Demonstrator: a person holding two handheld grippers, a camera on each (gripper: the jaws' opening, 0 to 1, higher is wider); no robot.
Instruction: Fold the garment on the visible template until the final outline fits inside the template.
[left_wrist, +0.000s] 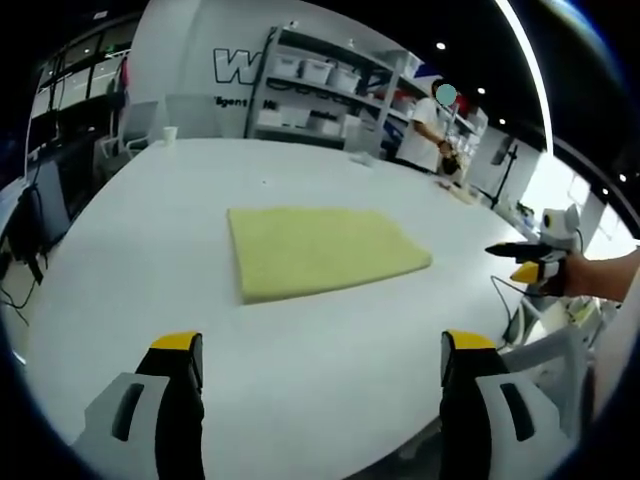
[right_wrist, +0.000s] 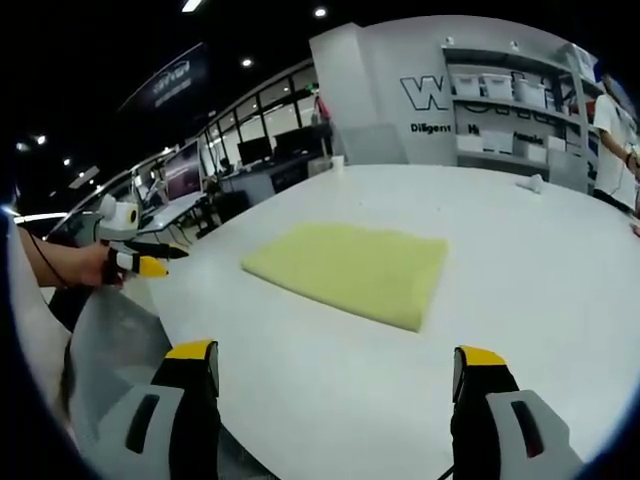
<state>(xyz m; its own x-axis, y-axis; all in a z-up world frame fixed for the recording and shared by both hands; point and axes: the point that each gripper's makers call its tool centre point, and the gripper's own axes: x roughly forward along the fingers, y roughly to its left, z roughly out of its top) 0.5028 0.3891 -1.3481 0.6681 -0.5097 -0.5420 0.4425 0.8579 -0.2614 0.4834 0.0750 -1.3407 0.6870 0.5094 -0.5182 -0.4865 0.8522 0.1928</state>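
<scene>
While the folded yellow cloth garment (left_wrist: 320, 250) lies flat on the white worktop (left_wrist: 300, 400), the left claw (left_wrist: 320, 350) and right claw (right_wrist: 335, 360) hover near it, jaws apart, empty

The left gripper view looked from one edge of the white table (left_wrist: 150, 260) across to the shelving (left_wrist: 320, 85), well back from the folded yellow garment (left_wrist: 320, 250). The right gripper view faced the same garment (right_wrist: 350, 270) from farther right, equally distant. Both shared table, garment and shelving (right_wrist: 510, 100), and each caught the other gripper at its side.
</scene>
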